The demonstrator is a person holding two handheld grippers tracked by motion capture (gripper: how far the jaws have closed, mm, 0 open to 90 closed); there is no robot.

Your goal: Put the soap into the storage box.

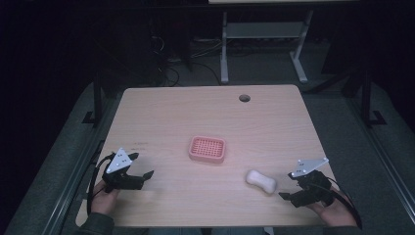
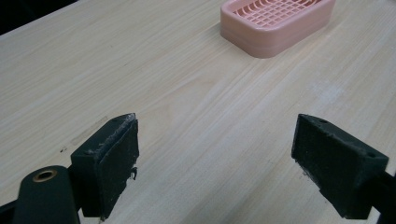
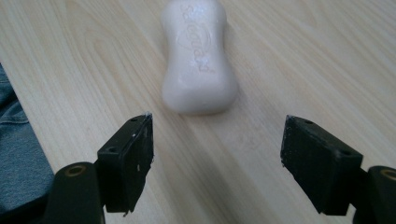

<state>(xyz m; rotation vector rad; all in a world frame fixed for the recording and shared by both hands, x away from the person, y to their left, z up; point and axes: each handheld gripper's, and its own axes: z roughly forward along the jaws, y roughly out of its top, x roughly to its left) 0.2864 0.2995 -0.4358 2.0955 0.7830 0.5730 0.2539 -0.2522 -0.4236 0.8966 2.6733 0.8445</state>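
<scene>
A pink slotted soap dish (image 1: 207,149) sits near the middle of the wooden table (image 1: 205,112); in the left gripper view the dish (image 2: 275,23) lies ahead at the upper right. A white bar of soap (image 1: 261,180) lies to the dish's right, toward the front edge. My right gripper (image 1: 288,192) stands open just right of the bar; in the right gripper view the soap (image 3: 198,56) lies just ahead of the open jaws (image 3: 217,158), not between them. My left gripper (image 1: 143,169) rests open at the front left, with bare table between its jaws (image 2: 215,163).
A round cable hole (image 1: 244,98) is in the table's far side. Beyond the table stand white desk legs (image 1: 224,49) and cables on a dark floor. A blue denim edge (image 3: 18,154) shows past the table's edge in the right gripper view.
</scene>
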